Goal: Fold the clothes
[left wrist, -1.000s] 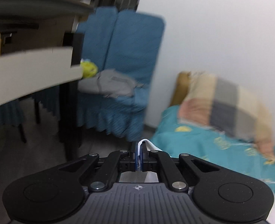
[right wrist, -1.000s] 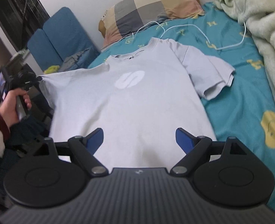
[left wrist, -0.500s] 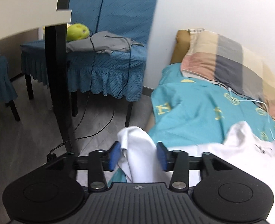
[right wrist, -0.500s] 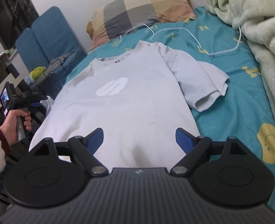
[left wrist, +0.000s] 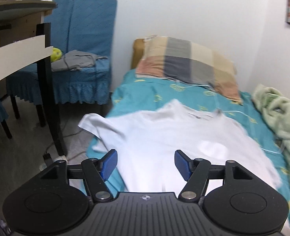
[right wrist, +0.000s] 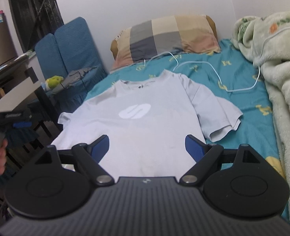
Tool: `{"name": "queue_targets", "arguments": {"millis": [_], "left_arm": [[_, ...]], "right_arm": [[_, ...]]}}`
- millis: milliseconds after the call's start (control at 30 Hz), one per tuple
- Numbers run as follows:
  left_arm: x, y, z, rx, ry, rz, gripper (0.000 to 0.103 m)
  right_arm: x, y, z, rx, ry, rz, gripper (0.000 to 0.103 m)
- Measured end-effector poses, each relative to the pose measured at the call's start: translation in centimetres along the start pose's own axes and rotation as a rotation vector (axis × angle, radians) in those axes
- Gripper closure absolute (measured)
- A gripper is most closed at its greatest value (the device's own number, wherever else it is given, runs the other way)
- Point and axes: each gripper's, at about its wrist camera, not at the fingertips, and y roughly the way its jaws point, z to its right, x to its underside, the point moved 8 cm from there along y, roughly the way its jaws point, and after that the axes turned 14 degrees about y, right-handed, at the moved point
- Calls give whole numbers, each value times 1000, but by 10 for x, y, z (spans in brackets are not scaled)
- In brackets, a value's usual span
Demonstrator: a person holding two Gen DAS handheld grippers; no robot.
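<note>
Right wrist: t-shirt [right wrist: 145,122] flat on bed [right wrist: 249,98] (left sleeve [right wrist: 65,118] overhangs edge).

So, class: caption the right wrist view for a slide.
Open right gripper above a white T-shirt spread flat on the bed.

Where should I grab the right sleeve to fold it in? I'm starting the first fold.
Take the right sleeve at its open cuff, coming from the blanket side. It lies flat and spread outward on the sheet, its edge slightly lifted, so a tool pad can slip under.
</note>
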Motion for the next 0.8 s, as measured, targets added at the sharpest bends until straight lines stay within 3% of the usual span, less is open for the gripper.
{"name": "queue_targets", "arguments": {"millis": [233,367,600,800], "left_arm": [[9,-62,84,95,68,51,19],[25,-74,114,153,34,84,6],[47,-74,134,144,92,63,4],[45,-71,117,124,20,60,3]], "right_arm": [[-4,-18,4,-2,8,30,17],[-8,-24,7,10,13,53,17],[-12,-26,19,19,67,52,18],[-44,-7,53,56,143,40,25]]}}
